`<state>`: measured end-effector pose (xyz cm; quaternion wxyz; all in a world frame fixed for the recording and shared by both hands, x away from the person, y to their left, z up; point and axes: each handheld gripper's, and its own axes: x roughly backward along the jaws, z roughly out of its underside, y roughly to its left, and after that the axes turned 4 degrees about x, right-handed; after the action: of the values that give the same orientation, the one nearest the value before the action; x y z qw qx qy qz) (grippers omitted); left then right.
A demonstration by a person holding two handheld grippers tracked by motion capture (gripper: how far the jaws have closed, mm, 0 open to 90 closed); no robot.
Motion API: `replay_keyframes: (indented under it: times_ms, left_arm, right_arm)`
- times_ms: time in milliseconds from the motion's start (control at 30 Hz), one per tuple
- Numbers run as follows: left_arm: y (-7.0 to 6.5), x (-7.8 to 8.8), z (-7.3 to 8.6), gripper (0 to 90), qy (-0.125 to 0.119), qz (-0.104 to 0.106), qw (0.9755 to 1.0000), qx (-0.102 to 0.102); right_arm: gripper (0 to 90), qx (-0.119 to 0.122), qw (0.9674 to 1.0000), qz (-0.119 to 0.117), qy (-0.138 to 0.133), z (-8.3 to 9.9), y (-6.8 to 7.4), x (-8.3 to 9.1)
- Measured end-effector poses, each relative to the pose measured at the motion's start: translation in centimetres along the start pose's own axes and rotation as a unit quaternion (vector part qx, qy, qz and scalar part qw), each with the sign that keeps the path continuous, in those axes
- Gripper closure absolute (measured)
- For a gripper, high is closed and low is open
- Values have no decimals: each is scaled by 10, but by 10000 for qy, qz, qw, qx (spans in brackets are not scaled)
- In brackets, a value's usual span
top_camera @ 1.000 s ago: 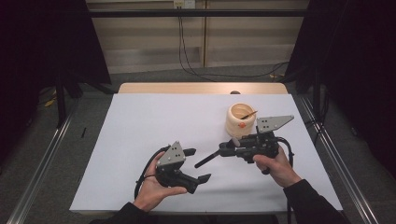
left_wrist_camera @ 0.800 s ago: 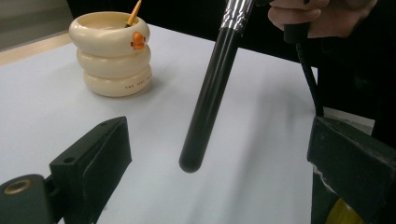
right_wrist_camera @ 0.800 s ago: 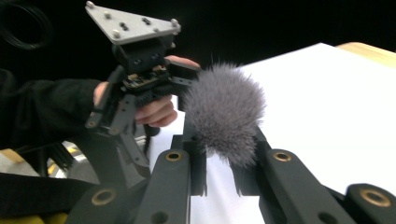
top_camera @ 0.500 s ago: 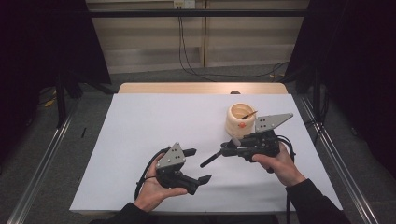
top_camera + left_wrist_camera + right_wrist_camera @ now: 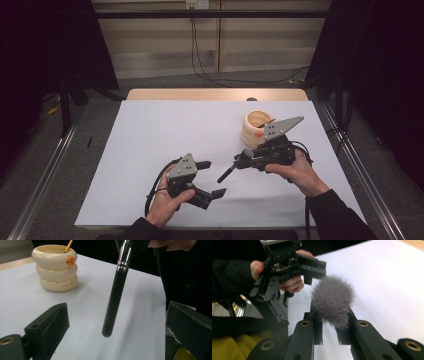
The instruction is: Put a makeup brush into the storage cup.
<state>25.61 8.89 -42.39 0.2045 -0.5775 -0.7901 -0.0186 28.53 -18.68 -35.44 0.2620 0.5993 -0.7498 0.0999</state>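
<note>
The right gripper [image 5: 244, 159] is clamped on a makeup brush [image 5: 231, 169], its black handle slanting down-left above the white table cover [image 5: 150, 130] and its grey bristles [image 5: 333, 301] standing up between the jaws. The left gripper [image 5: 212, 179] stands open near the handle tip, holding nothing. A cream ringed holder [image 5: 256, 127] sits just behind the right gripper. Bare cover extends left and rearward to the cover's edges.

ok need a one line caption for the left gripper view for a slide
A black brush handle hangs tilted between the left gripper's open fingers, with a cream ringed holder behind on the white table.
</note>
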Motion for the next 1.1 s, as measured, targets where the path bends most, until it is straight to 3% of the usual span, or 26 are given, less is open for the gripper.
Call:
replay_keyframes:
  times_ms: [133,300,400,533,633,667,733,800,933,967,1000,1100]
  left_arm:
    - [0,-1,0,44,-47,-98,9999,-79]
    - [-2,-2,1,56,-60,-62,9997,-242]
    - [-3,-6,2,45,-35,31,10000,-73]
    - [-2,-9,5,66,1,25,10000,3]
    - [-4,-10,5,69,30,136,9998,-139]
    - [-5,-10,5,72,47,94,9999,-131]
    - [-3,-13,5,91,128,275,9995,-59]
    - [-3,-16,6,93,213,241,9995,-15]
    - [-4,-19,8,143,297,220,9993,-100]
    - [-6,-20,8,181,300,138,9992,-234]
    - [-6,-20,9,227,329,197,9987,-321]
    - [-2,-21,8,344,400,43,9988,-265]
  right_arm:
    - [780,33,9998,-83,190,-2,-1,-5]
    - [779,9,9989,-124,457,-2,-1,-10]
    - [780,-25,9979,-43,643,-1,-1,-10]
    - [780,-98,9975,-4,697,0,-2,-8]
    - [779,-115,9970,-26,763,0,-1,-9]
    - [779,-133,9971,-69,749,0,-2,-9]
    - [779,-119,9970,-81,758,0,-2,-10]
    - [779,-135,9971,-81,749,0,-1,-10]
    - [779,-138,9971,-64,749,-1,0,-9]
    - [779,-122,9970,-60,758,-1,-1,-9]
    - [779,-119,9970,-79,756,0,0,-9]
    - [779,-108,9970,-71,763,-1,0,-10]
